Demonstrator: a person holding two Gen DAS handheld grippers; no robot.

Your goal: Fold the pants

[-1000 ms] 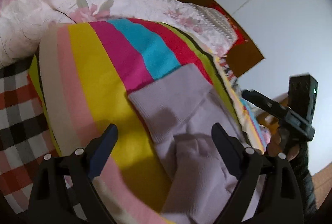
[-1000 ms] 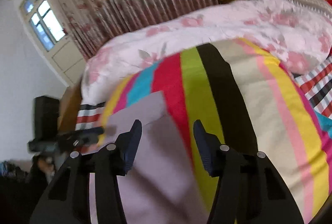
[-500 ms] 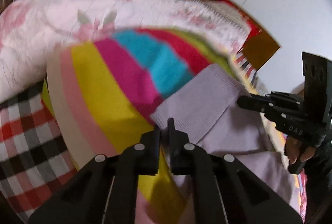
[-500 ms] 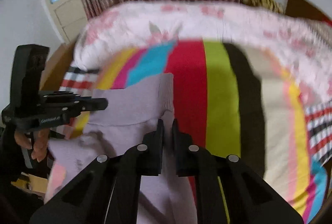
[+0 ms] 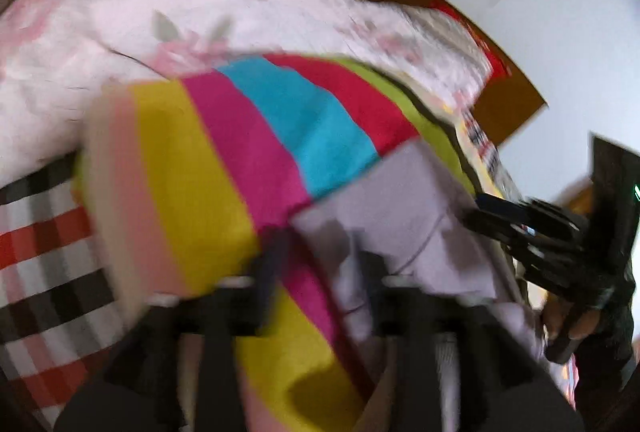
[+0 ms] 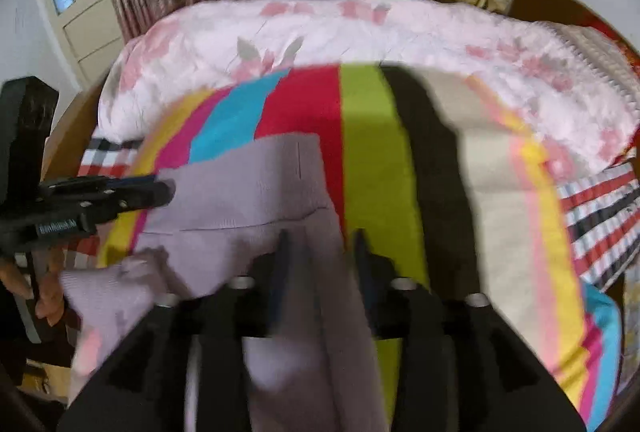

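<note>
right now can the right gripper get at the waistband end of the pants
Probably yes. The right gripper, fingers just reopened and apart, sits over the lilac pants, and the waistband end lies flat ahead on the striped blanket with nothing between.

I could make out only one marking: small white lettering on the side of the left gripper [image 6: 120, 197], too blurred to read.
</note>
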